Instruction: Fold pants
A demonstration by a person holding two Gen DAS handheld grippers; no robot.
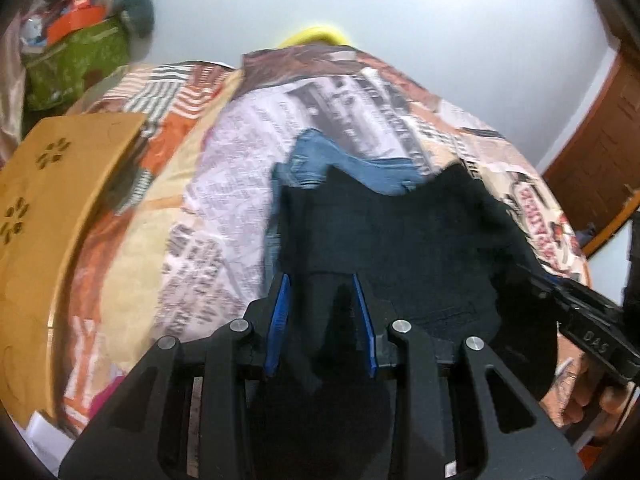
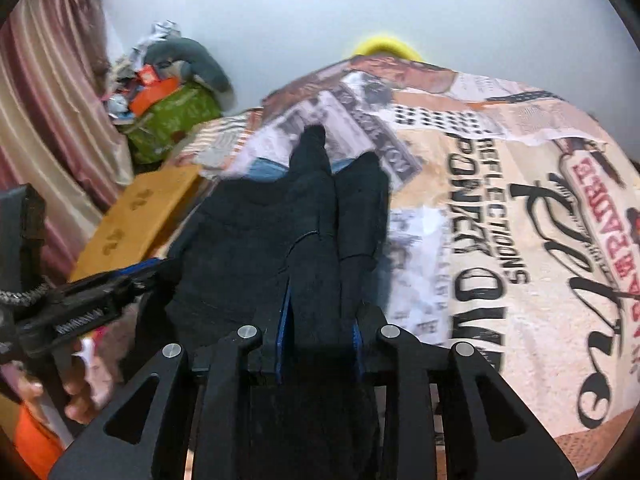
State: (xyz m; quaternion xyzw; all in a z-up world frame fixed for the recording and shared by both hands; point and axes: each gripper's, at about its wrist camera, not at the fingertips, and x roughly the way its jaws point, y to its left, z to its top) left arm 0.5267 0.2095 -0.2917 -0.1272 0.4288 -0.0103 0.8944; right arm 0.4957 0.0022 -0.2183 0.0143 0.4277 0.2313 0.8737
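Observation:
Black pants [image 1: 400, 232] lie bunched on the printed bedspread [image 1: 224, 184], over a pair of blue jeans [image 1: 320, 160]. My left gripper [image 1: 322, 280] is shut on the near edge of the black pants, dark cloth filling the gap between its blue pads [image 1: 280, 312]. My right gripper [image 2: 318, 304] is shut on another part of the black pants [image 2: 256, 248], which run forward from its jaws. The right gripper also shows at the right edge of the left wrist view [image 1: 540, 276], and the left gripper at the left of the right wrist view [image 2: 154, 270].
A wooden board [image 1: 52, 208] lies at the bed's left edge. A green bag with clutter [image 2: 172, 116] stands by the curtain [image 2: 52, 92]. A yellow object [image 1: 316, 36] sits at the bed's far end. A wooden door [image 1: 600, 148] is at the right.

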